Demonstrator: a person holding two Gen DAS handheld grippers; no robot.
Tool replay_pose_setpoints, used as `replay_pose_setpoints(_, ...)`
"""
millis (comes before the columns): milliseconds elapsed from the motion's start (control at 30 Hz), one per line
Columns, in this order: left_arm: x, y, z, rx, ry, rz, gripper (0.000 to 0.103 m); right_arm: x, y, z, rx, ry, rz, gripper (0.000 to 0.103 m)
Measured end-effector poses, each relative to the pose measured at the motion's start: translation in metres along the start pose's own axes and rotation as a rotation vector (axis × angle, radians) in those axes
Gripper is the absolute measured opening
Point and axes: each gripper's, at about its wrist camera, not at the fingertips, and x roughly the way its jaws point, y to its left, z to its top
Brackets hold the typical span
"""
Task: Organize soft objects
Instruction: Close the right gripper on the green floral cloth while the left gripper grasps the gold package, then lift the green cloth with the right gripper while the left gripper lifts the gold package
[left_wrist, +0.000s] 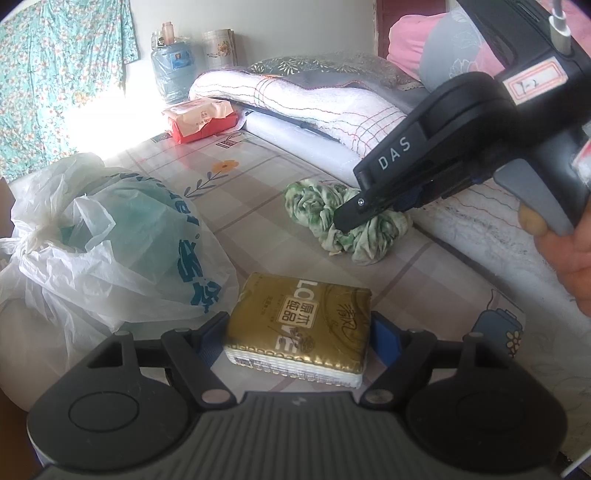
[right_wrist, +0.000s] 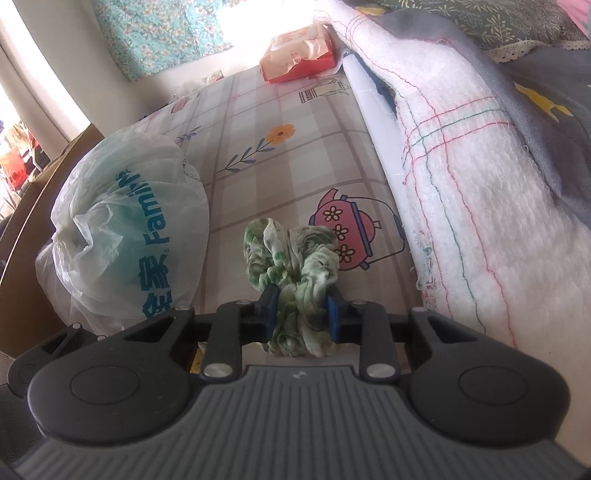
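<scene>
My left gripper (left_wrist: 297, 338) is shut on a gold tissue pack (left_wrist: 301, 326), its blue pads against both sides, just above the patterned bed sheet. My right gripper (right_wrist: 302, 314) is shut on a crumpled green-and-white cloth (right_wrist: 291, 266). In the left wrist view the right gripper (left_wrist: 341, 221) comes in from the upper right and presses into the same cloth (left_wrist: 317, 210) on the sheet. A white plastic bag with blue print (left_wrist: 110, 243) lies to the left; it also shows in the right wrist view (right_wrist: 129, 236).
A folded white blanket with red stitching (left_wrist: 314, 103) and dark bedding run along the right side (right_wrist: 480, 184). A red and beige tissue package (left_wrist: 203, 118) lies at the far end of the sheet (right_wrist: 299, 59). A water jug (left_wrist: 173, 66) stands by the wall.
</scene>
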Motion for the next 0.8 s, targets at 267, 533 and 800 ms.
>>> replay_pose_setpoints(267,-0.011,0.005,0.004,-0.023,-0.031,-0.011,0.080,-0.018,-0.009,0.001,0.063,-0.047,0.022,0.016)
replay_pose_setpoints(533,-0.020,0.005,0.008,-0.029,-0.063,-0.026,0.080,-0.033,-0.014,0.001,0.096,-0.078,0.032,0.015)
replay_pose_setpoints(800,-0.029,0.008,0.009,-0.037,-0.087,-0.020,0.080,-0.040,-0.012,0.001,0.106,-0.100,0.045,0.013)
